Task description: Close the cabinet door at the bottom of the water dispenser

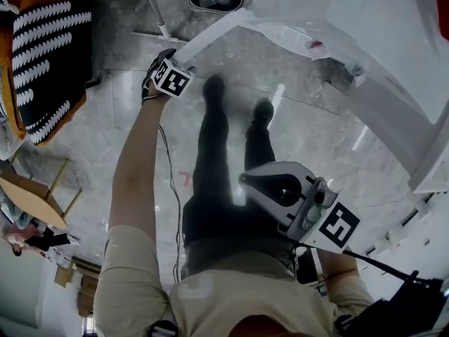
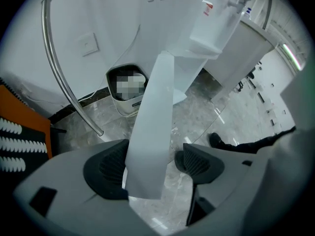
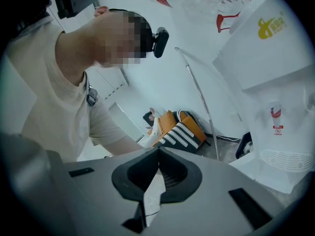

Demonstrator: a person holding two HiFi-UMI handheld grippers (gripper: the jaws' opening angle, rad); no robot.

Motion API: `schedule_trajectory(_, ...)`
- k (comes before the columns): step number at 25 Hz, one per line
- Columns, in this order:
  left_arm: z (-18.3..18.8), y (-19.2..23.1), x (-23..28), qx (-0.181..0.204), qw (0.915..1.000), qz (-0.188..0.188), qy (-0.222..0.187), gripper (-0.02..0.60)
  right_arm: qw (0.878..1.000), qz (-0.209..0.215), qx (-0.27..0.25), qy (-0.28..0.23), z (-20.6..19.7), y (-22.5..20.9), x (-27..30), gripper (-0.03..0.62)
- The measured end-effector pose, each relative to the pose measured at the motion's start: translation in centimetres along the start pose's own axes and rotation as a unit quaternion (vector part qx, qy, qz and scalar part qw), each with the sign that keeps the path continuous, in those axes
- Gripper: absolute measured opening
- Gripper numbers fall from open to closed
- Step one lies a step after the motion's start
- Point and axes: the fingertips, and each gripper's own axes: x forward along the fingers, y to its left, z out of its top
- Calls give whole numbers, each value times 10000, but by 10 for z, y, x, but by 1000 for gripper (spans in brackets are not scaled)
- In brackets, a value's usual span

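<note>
The white water dispenser (image 1: 393, 83) stands tall on the marble floor. Its bottom cabinet door (image 1: 210, 37) is swung well out from the body, so the task is not done yet.

The left gripper (image 1: 168, 72) reaches steeply down to the door's free edge, the end farthest from the dispenser. In the left gripper view the door panel (image 2: 152, 132) stands edge-on between the jaws, which are spread wide. It sits close against the left pad (image 2: 110, 166), and a clear gap separates it from the right pad (image 2: 197, 163). Nothing is clamped.

The right gripper (image 1: 247, 181) hangs well away from the dispenser, near the person's waist. Its jaws are pressed together on nothing.

The likely risk is the thin, smooth door edge slipping out of the loose straddle if the push runs off-line. A shove that is too hard could rock the dispenser, and one that is too weak could let the door spring back from the body.
</note>
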Motion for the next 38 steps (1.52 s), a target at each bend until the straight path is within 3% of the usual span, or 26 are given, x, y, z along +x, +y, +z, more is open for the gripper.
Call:
schedule_trajectory(13, -6, -25, 4, -122, 9989, -233, 382, 314, 9989, -370, -42, -277, -13, -5, -37, 15)
schedule_trajectory(28, 2, -86, 11, -823, 9941, -574, 413, 314, 9949, -735, 136, -676, -28, -19, -97, 17)
schedule_trajectory(38, 12, -122, 27, -509, 9944, -670, 644, 314, 9898, -1087, 202, -895, -35, -37, -139, 15)
